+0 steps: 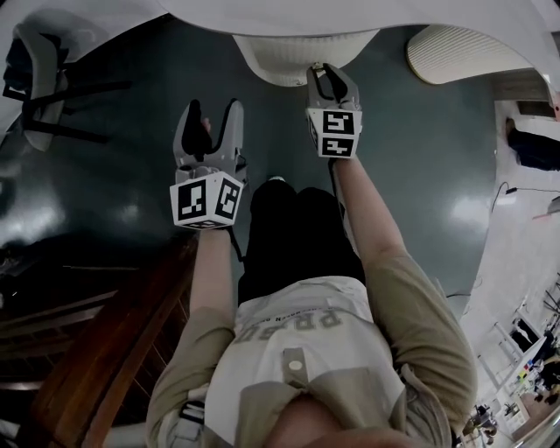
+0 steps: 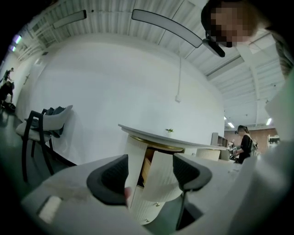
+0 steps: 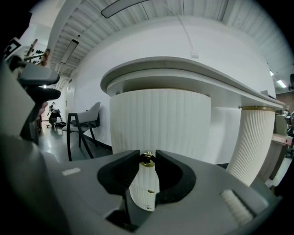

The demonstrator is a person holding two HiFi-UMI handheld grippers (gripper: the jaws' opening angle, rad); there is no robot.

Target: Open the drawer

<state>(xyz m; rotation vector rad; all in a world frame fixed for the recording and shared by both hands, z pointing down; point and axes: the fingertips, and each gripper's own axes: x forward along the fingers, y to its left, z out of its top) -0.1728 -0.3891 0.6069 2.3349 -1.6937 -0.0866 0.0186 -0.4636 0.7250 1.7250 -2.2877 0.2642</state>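
Note:
A white ribbed drawer cabinet (image 1: pixel 297 57) stands under the curved desk top (image 1: pixel 262 17). My right gripper (image 3: pixel 147 161) is shut on the top drawer's small brass knob (image 3: pixel 147 159), with the ribbed drawer front (image 3: pixel 161 124) filling the view behind it. In the left gripper view that top drawer front (image 2: pixel 164 176) stands out from the cabinet body (image 2: pixel 135 158), and a wooden inside (image 2: pixel 147 166) shows in the gap. My left gripper (image 2: pixel 151 173) is open and empty, held in the air to the left of the right gripper (image 1: pixel 331 80) and apart from the cabinet.
Two lower knobs (image 3: pixel 149 191) sit below the held one. A second ribbed pedestal (image 3: pixel 252 142) carries the desk at the right. A dark-framed chair (image 2: pixel 43 124) stands at the left. Dark wooden furniture (image 1: pixel 114 350) lies beside the person's left leg. A person (image 2: pixel 243 142) stands far off.

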